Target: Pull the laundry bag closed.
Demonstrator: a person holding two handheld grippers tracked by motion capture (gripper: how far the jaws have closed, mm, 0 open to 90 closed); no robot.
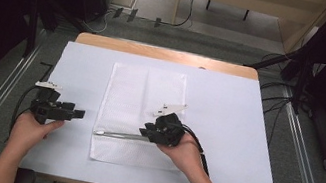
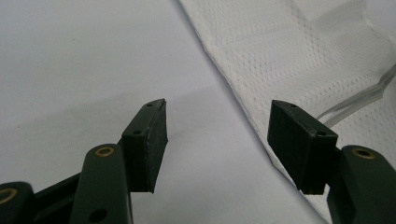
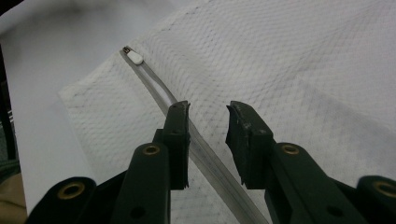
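Right gripper (image 3: 208, 121) hovers low, jaws narrowly parted over zipper strip (image 3: 154, 84) on mesh bag (image 3: 289, 60); left gripper (image 2: 217, 128), jaws spread, beside bag edge; white tabletop (image 1: 229, 108).

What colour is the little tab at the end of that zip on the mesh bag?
White: the small zip pull tab at the end of the zip on the white mesh fabric bag shows best in the right gripper view.

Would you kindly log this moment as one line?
left gripper: open, beside mesh bag | right gripper: open over zipper
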